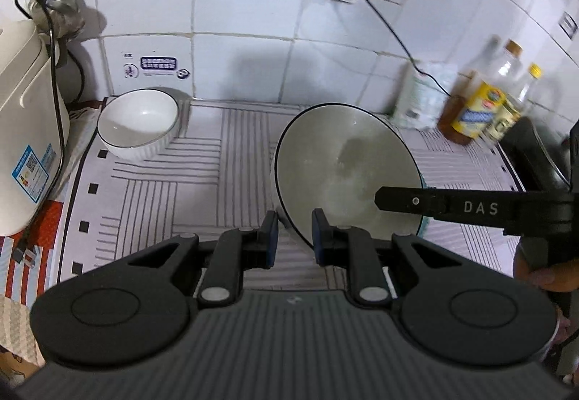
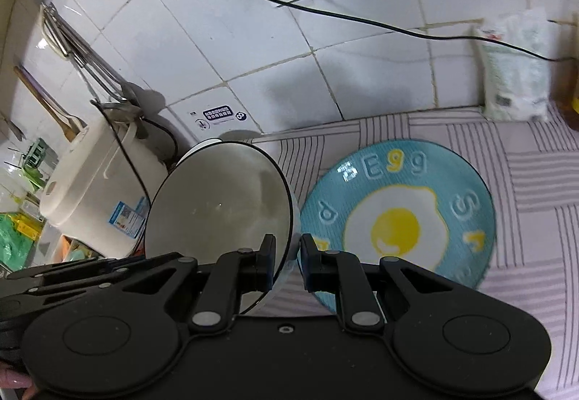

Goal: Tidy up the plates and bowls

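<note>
Two grippers clamp one tilted bowl by its rim, mouth facing 9 o'clock, second bowl upright at 10 near the cooker, egg plate flat at 3, bottles and bag along the wall, bare striped mat between.

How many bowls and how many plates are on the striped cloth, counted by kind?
Bowls: 2, a white ribbed bowl with a dark rim and a larger tilted grey-white bowl with a dark rim.
Plates: 1, a round blue plate with a fried-egg picture.
Total: 3
</note>
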